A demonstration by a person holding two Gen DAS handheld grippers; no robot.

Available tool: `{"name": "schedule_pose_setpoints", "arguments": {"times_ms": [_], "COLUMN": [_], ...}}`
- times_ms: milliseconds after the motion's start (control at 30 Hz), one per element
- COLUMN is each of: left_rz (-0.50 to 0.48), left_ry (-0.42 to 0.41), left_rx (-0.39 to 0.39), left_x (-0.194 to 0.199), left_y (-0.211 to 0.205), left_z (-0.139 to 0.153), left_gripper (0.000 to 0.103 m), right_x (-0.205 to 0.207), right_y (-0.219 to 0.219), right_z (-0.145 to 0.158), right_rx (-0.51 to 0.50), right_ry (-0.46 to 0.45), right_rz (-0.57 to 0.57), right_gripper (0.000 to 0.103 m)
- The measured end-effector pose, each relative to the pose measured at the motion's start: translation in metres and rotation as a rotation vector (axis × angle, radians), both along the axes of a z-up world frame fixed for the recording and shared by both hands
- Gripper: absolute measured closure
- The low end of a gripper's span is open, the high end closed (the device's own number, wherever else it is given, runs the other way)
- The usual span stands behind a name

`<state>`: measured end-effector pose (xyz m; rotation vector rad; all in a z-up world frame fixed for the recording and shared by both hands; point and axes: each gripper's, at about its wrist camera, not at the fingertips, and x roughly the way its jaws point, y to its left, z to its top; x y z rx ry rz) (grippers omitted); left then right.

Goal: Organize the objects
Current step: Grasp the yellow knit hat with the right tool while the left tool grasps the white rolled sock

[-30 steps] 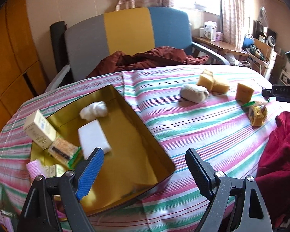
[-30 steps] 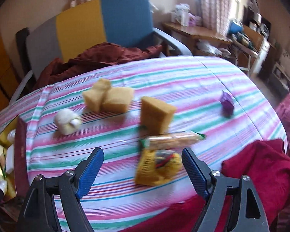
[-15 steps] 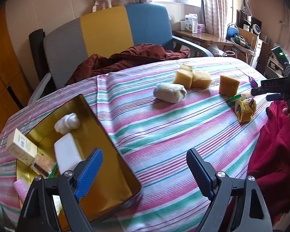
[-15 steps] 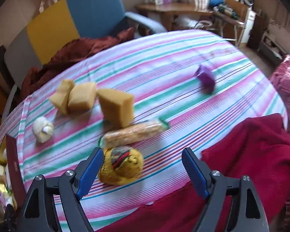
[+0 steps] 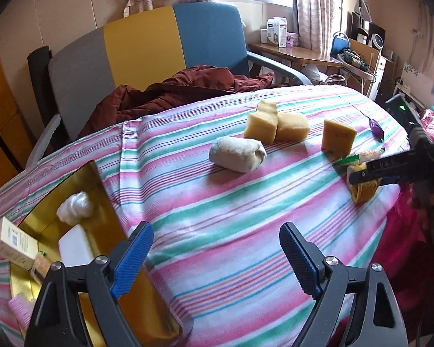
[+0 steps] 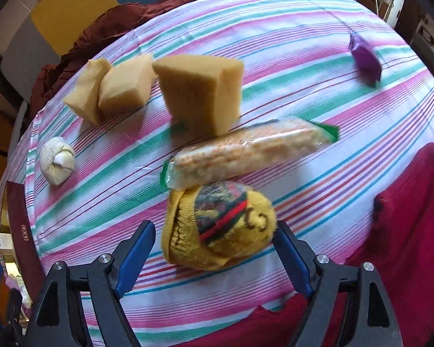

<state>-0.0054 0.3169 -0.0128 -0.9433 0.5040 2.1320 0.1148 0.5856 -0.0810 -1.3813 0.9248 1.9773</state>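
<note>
Yellow rolled sock (image 6: 217, 228) lies on the striped tabletop (image 6: 289, 43) near its front edge, between the spread fingers of the right claw (image 6: 212, 248), not yet pinched. A wrapped cracker pack (image 6: 246, 151) touches its far side, with a sponge block (image 6: 201, 92) behind. The left claw (image 5: 215, 256) hangs spread above the cloth, beside the gold tray (image 5: 81, 179) at left.
</note>
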Motion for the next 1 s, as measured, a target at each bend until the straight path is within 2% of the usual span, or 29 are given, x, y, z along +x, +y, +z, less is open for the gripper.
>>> {"name": "schedule_pose_setpoints", "arguments": {"times_ms": [33, 133, 233, 367, 533, 667, 833, 967, 1000], "left_rz": [0.005, 0.023, 0.034, 0.041, 0.038, 0.009, -0.019, -0.048, -0.054], "left_ry": [-0.010, -0.039, -0.065, -0.105, -0.115, -0.063, -0.031, -0.017, -0.023], "left_rx": [0.002, 0.007, 0.006, -0.008, -0.040, -0.094, -0.148, -0.156, -0.152], "left_x": [-0.005, -0.021, -0.037, -0.058, -0.072, -0.081, -0.094, -0.099, -0.100], "left_y": [0.004, 0.015, 0.028, 0.048, 0.074, 0.099, 0.128, 0.144, 0.146], "left_z": [-0.001, -0.003, -0.007, -0.015, -0.026, -0.034, -0.047, -0.057, -0.059], "left_gripper": [0.014, 0.014, 0.014, 0.013, 0.007, 0.002, 0.002, 0.002, 0.007], "right_x": [-0.002, -0.011, -0.025, -0.045, -0.043, -0.045, -0.048, -0.046, -0.047], "right_y": [-0.002, -0.012, -0.032, -0.055, -0.053, -0.056, -0.054, -0.047, -0.047], "right_z": [0.001, 0.000, 0.004, -0.001, -0.003, -0.003, -0.001, 0.000, 0.000], "right_rx": [0.010, 0.005, -0.021, 0.023, 0.002, 0.010, 0.007, 0.004, 0.005], "right_ry": [0.002, 0.014, 0.088, 0.038, 0.055, 0.052, 0.059, 0.060, 0.059], "right_rz": [0.014, 0.080, 0.203, 0.321, 0.313, 0.321, 0.322, 0.326, 0.327], "right_gripper": [0.043, 0.049, 0.052, 0.052, 0.052, 0.051, 0.051, 0.050, 0.050]}}
